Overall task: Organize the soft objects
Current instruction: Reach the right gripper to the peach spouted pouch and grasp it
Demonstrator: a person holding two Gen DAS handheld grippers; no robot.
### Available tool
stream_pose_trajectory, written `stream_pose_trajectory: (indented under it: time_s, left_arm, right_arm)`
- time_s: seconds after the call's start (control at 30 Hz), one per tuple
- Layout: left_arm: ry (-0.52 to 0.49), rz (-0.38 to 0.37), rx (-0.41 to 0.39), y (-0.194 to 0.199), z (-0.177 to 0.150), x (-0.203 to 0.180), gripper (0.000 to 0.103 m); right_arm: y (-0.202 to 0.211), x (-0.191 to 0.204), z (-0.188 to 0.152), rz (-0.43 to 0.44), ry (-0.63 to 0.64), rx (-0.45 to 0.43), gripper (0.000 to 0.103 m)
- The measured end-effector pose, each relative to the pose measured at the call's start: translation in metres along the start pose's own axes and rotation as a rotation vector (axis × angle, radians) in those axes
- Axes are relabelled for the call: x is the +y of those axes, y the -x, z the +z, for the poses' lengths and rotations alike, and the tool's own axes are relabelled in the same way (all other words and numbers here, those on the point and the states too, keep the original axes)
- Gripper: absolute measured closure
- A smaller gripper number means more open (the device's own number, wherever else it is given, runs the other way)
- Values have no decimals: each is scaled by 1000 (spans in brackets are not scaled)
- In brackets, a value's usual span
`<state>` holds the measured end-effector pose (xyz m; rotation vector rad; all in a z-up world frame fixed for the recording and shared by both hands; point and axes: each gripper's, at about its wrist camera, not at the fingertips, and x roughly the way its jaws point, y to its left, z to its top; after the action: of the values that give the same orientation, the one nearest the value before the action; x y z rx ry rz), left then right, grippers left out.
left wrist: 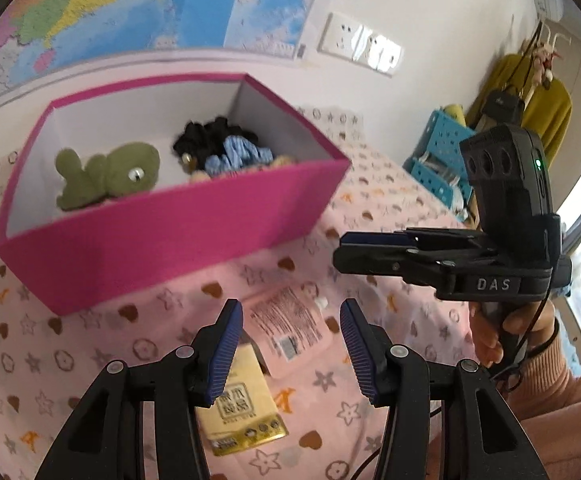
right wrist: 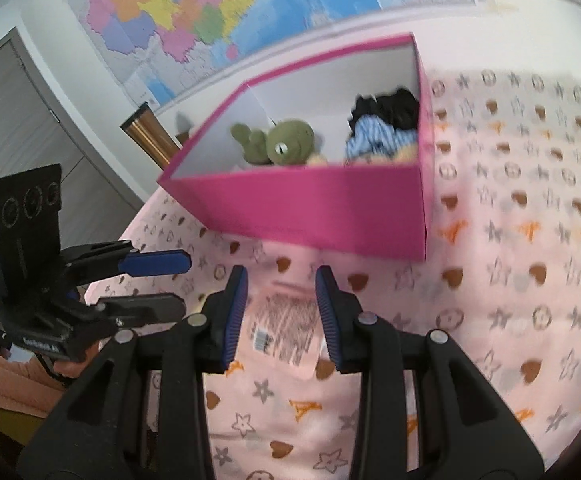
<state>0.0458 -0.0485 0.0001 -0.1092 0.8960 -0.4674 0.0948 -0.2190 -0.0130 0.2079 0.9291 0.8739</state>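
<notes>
Left wrist view: we read both tools, left [left wrist: 291,346] and right [right wrist: 281,312], as part-open and empty above the flat pink printed pouch [left wrist: 290,330] on the pink patterned bedspread [left wrist: 370,184], likely bound for the open magenta cardboard box [left wrist: 178,236] holding a green plush toy [left wrist: 108,176].

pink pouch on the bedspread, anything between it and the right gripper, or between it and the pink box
Nothing visible. The right gripper hangs open right over the pink pouch, jaws empty. Between pouch and pink box lies only bare bedspread. The box's front wall must be cleared; the yellow packet lies on the near side.
</notes>
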Motion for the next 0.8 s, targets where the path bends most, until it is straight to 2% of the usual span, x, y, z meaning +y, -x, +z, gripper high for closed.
stream_pose_trajectory:
  time_s: [0.3,0.57,0.8]
  left_arm:
    - [30,-25,52,-17,-16,0,51]
    - [65,-80,113,-29,-34,-2,51]
    - [109,-68,149,-37,-41,6,51]
  right_arm:
    - [-14,-15,-26,-6,-80,51,66]
    - [-18,-22,-38,-31,-114,70,66]
    - [-21,-22,-44,-37,-120,82,66]
